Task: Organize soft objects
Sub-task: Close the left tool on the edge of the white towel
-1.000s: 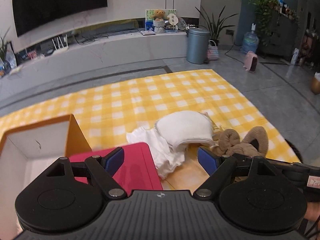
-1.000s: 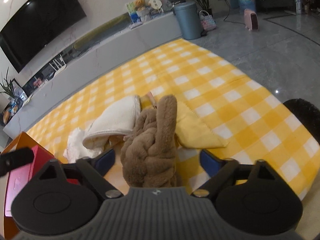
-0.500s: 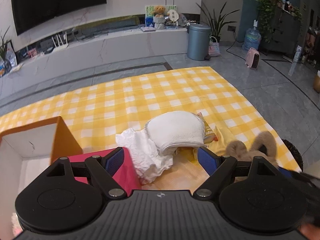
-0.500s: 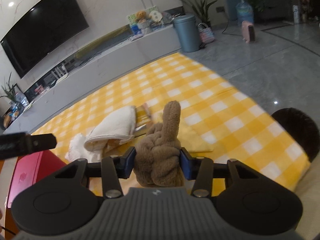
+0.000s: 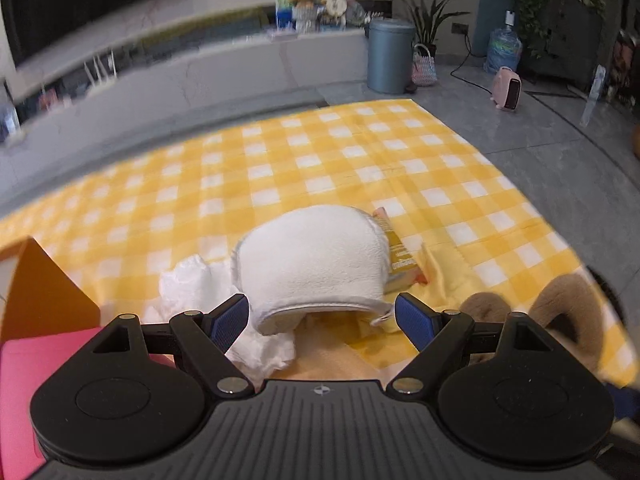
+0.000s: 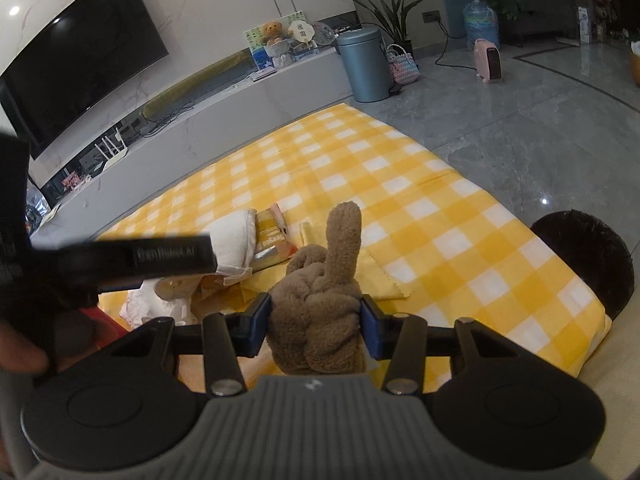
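Home living room, wall television (image 6: 76, 52), houseplant (image 6: 390, 16)

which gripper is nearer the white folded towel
Left. The left gripper is open right at the white towel; the right gripper, shut on the brown plush, sits off to its side.

Blue-grey bin (image 6: 364, 65), pink heater (image 6: 488, 60), wall television (image 6: 76, 56), water jug (image 5: 503, 50)

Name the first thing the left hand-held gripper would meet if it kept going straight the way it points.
Probably the white mitt: it lies straight ahead of the open left hand-held gripper, just beyond the fingertips, though depth is hard to judge.
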The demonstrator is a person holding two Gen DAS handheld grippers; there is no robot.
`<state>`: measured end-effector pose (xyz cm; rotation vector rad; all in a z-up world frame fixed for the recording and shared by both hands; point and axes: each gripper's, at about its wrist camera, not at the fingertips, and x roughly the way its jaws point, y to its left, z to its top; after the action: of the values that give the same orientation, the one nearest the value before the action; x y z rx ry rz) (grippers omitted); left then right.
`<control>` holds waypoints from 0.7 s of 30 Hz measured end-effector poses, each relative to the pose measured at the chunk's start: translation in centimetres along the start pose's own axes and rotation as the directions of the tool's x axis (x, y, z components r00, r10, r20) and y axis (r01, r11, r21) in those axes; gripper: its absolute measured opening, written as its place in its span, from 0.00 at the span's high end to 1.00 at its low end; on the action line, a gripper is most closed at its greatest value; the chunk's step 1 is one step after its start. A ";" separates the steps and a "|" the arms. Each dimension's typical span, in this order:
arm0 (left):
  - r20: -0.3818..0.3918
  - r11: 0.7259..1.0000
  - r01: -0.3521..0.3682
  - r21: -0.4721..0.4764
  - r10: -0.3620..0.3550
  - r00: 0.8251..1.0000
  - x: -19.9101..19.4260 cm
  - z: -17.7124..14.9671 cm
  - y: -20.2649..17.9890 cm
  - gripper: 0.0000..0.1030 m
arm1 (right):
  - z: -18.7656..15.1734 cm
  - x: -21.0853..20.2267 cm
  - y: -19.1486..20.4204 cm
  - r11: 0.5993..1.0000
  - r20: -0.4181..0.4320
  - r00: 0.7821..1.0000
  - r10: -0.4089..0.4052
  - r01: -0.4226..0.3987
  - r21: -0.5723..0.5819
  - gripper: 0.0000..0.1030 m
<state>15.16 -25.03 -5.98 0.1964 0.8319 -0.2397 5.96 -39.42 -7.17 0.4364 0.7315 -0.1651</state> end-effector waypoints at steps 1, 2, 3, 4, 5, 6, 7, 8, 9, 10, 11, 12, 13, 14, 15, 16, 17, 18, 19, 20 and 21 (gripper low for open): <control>0.018 0.999 -0.025 0.038 0.024 1.000 -0.1 -0.5 -0.3 0.05 | 0.0 0.0 0.0 1.000 -0.001 1.000 -0.002 0.002 0.004 0.54; 0.034 0.996 -0.050 0.079 0.048 0.998 -0.1 -1.0 -0.7 0.05 | 0.0 0.0 0.0 1.000 -0.001 1.000 -0.004 0.004 0.004 0.54; 0.050 0.991 -0.069 0.117 0.063 0.997 0.0 -1.5 -1.1 0.05 | -0.1 0.0 0.1 1.000 -0.001 1.000 -0.006 0.006 0.003 0.54; 0.066 0.985 -0.082 0.152 0.072 0.995 0.1 -1.9 -1.5 0.05 | -0.1 0.0 0.2 1.000 -0.001 1.000 -0.009 0.009 -0.001 0.53; 0.084 0.978 -0.092 0.187 0.078 0.993 0.3 -2.1 -1.8 0.05 | -0.1 0.0 0.3 1.000 -0.001 1.000 -0.013 0.013 -0.007 0.53; 0.102 0.971 -0.102 0.215 0.082 0.991 0.5 -2.4 -2.2 0.05 | -0.1 0.0 0.4 1.000 0.000 1.000 -0.018 0.018 -0.012 0.53; 0.119 0.968 -0.110 0.227 0.085 0.989 0.6 -2.6 -2.4 0.05 | -0.1 -0.1 0.5 1.000 0.000 1.000 -0.023 0.023 -0.017 0.52; 0.135 0.967 -0.116 0.229 0.087 0.987 0.8 -2.7 -2.5 0.05 | -0.2 -0.1 0.6 0.999 0.001 1.000 -0.029 0.029 -0.020 0.51; 0.148 0.966 -0.122 0.227 0.090 0.985 1.1 -2.8 -2.6 0.05 | -0.2 -0.1 0.6 0.999 0.000 0.999 -0.033 0.033 -0.020 0.51; 0.157 0.965 -0.129 0.228 0.095 0.983 1.4 -2.8 -2.8 0.05 | -0.2 -0.2 0.4 0.999 0.001 0.999 -0.034 0.034 -0.016 0.51; 0.167 0.964 -0.141 0.228 0.104 0.981 1.7 -2.8 -2.9 0.05 | -0.2 -0.2 0.3 0.999 0.002 0.999 -0.035 0.035 -0.009 0.51; 0.177 0.962 -0.151 0.226 0.112 0.978 2.0 -2.8 -3.0 0.05 | -0.2 -0.2 0.2 0.999 0.002 0.999 -0.036 0.036 -0.003 0.51; 0.185 0.962 -0.154 0.226 0.113 0.976 2.2 -2.8 -3.0 0.05 | -0.2 -0.2 0.1 0.999 0.002 0.999 -0.037 0.037 0.003 0.50; 0.191 0.961 -0.155 0.228 0.112 0.975 2.4 -2.8 -3.1 0.06 | -0.2 -0.2 0.0 0.999 0.001 0.999 -0.037 0.037 0.005 0.50; 0.197 0.959 -0.157 0.235 0.111 0.974 2.5 -2.8 -3.1 0.06 | -0.2 -0.1 0.0 0.999 0.000 0.999 -0.036 0.036 0.003 0.50; 0.203 0.955 -0.161 0.248 0.111 0.973 2.5 -2.9 -3.3 0.07 | -0.2 -0.1 0.1 0.999 -0.001 0.999 -0.035 0.035 -0.002 0.50; 0.211 0.951 -0.167 0.259 0.113 0.971 2.5 -3.1 -3.4 0.07 | -0.2 -0.1 0.3 0.999 -0.002 0.999 -0.035 0.035 -0.007 0.50; 0.216 0.948 -0.170 0.268 0.113 0.970 2.5 -3.3 -3.4 0.07 | -0.2 -0.1 0.3 0.999 -0.002 0.999 -0.034 0.034 -0.009 0.50; 0.217 0.945 -0.168 0.280 0.108 0.970 2.3 -3.5 -3.5 0.07 | -0.2 -0.1 0.3 0.999 -0.003 0.999 -0.035 0.035 -0.009 0.50; 0.216 0.942 -0.160 0.295 0.098 0.972 2.1 -3.9 -3.6 0.07 | -0.2 -0.1 0.3 0.999 -0.003 0.999 -0.034 0.034 -0.009 0.50; 0.213 0.937 -0.153 0.313 0.087 0.973 2.0 -4.2 -3.6 0.07 | -0.2 -0.1 0.2 0.999 -0.003 0.999 -0.034 0.034 -0.007 0.50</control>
<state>12.51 -27.63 -10.51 0.5276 0.5761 -0.2770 5.87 -39.12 -7.15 0.4174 0.7425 -0.1941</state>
